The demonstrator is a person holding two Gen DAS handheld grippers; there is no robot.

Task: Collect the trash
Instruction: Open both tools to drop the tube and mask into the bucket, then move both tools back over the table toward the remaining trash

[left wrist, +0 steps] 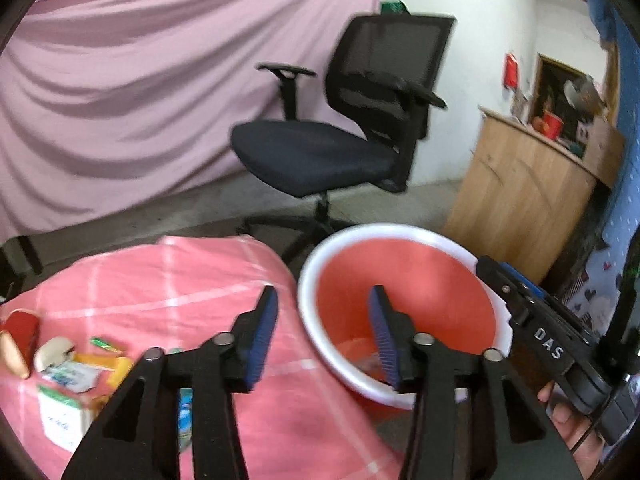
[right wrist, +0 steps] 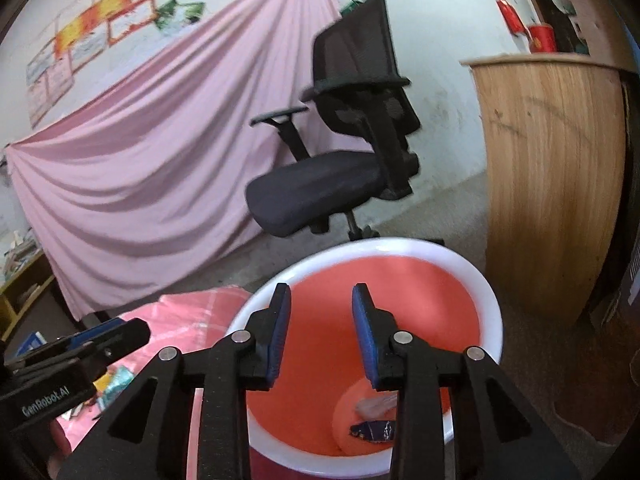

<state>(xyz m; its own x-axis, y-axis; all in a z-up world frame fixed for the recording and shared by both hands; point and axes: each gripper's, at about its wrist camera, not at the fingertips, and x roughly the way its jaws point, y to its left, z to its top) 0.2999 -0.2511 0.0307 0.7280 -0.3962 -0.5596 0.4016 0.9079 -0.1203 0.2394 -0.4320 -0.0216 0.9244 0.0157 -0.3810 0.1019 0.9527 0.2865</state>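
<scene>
Red bin (right wrist: pixel 384 320) lies under your right gripper (right wrist: pixel 322 332), wrappers (right wrist: pixel 374 428) far below its parted, empty fingers; left gripper (left wrist: pixel 324 334) likewise gapes empty.

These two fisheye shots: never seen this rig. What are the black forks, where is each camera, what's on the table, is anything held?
There is no robot arm. A person carries a hand-held two-finger gripper in each hand, with a camera on each looking forward along its fingers.

The left wrist view shows the left gripper over the edge of a pink checked tablecloth, beside a red bin with a white rim. The right gripper's black body and part of the hand holding it sit at the right edge.

The right wrist view shows the right gripper above the bin's mouth.

Loose wrappers and packets lie on the cloth. A few scraps, one dark blue, lie at the bin's bottom.

Both sets of jaws stand apart with nothing between them, so nothing is held.
</scene>
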